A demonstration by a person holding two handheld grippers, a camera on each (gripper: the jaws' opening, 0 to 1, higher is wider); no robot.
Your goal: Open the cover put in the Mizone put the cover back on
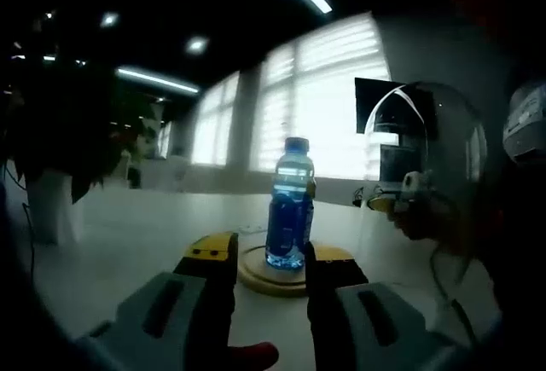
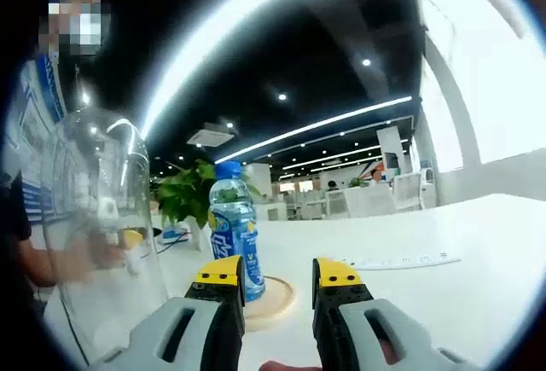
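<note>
I see the Mizone bottle (image 1: 290,205) upright on the round wooden base (image 1: 256,273), just ahead between my left gripper (image 1: 267,262) jaws, which are apart. The right gripper (image 2: 270,279) jaws are also released. The clear cover (image 2: 102,226) hangs to their left, off the base, with free white counter (image 2: 426,294) on the right.

We see the bottle (image 1: 290,213) on its base (image 1: 264,275) near 12 o'clock, close, from opposite sides in both views.

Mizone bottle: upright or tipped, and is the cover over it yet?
Upright: the Mizone bottle stands cap-up on the round wooden base. Not covered: the clear dome cover stands off to one side of it.
</note>
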